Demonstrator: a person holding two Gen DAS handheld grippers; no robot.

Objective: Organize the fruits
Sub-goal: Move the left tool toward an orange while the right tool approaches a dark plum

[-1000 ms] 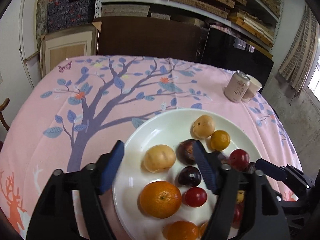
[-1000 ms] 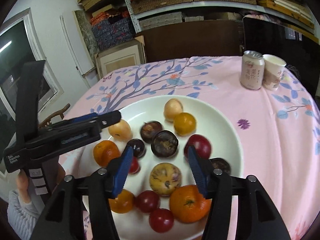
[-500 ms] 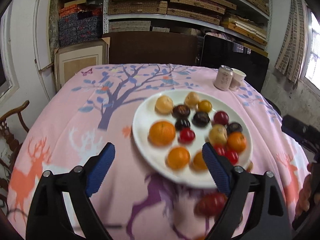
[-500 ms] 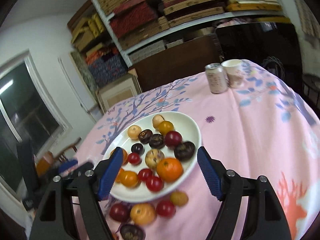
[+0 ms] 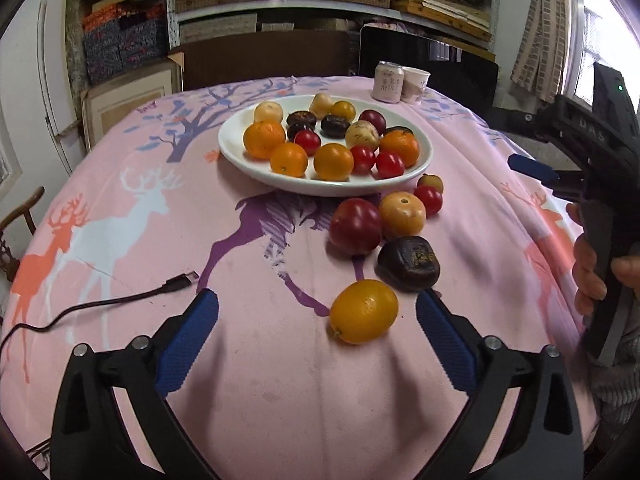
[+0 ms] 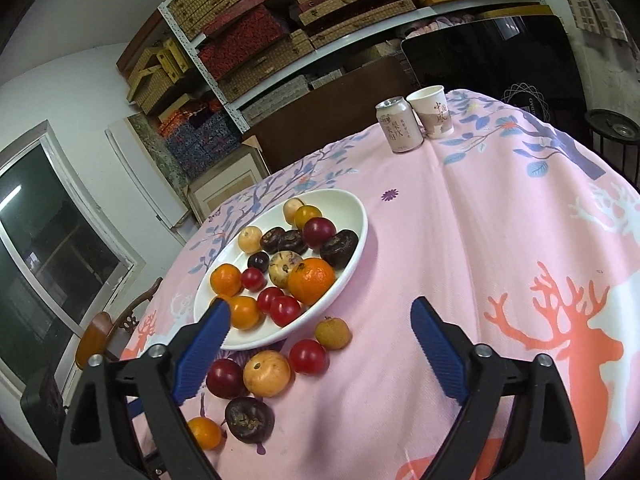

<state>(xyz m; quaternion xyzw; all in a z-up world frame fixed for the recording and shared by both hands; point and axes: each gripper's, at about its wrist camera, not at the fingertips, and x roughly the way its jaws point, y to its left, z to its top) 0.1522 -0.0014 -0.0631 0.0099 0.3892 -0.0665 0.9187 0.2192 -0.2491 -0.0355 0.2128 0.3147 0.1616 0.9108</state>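
Both tongs, the left gripper (image 5: 316, 320) and the right gripper (image 6: 320, 320), have just been opened wide and nothing is held between them, presumably readied for the loose fruit. The yellow-orange kumquat (image 5: 364, 311) lies on the pink tablecloth (image 5: 132, 240) near the white plate (image 5: 240, 152), its long axis slanted toward the dark fruit (image 5: 408, 263).

Loose fruits (image 5: 394, 236) crowd cloth before plate (image 5: 240, 160); cable (image 5: 96, 306) near-left; right side open.

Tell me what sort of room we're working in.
Likely a home storeroom that doubles as a dining space: shelves stacked with woven boxes, a table under a pink cloth, and a plate of fruit.
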